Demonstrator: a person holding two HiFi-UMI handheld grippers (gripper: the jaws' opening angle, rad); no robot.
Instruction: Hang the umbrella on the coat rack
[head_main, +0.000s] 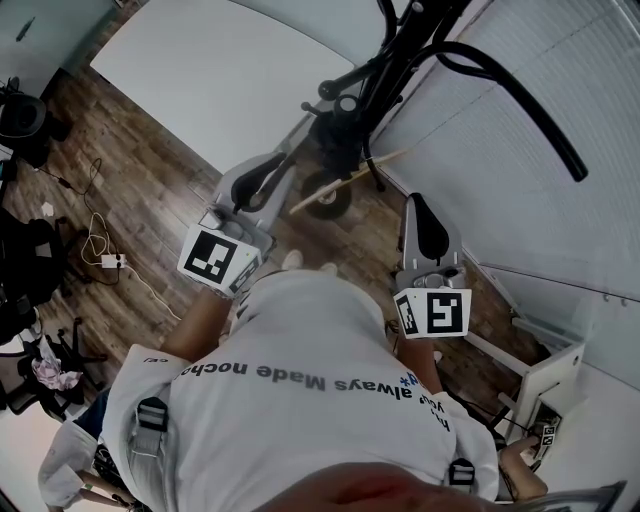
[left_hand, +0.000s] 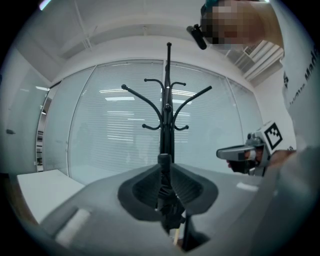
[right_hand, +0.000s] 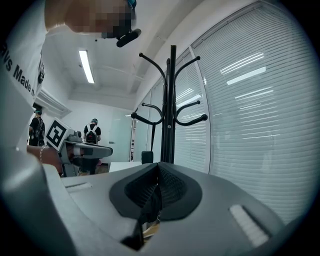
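Clamped in the left gripper's (left_hand: 165, 166) shut jaws just short of the black metal coat rack (left_hand: 168, 107), the folded black fabric umbrella (left_hand: 164, 194) could slip mid-lift, since the right gripper's (right_hand: 159, 168) jaws look closed on nothing

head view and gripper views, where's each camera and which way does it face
Head view: on the person's head, facing steeply down at left gripper, right gripper and coat rack; shirt and forearms show.
Left gripper view: on that gripper, facing along jaws shut on the umbrella toward the rack; shirt at right.
Right gripper view: on that gripper, facing rack and blinds; shirt at left.
Both gripper views share the rack and the other gripper.
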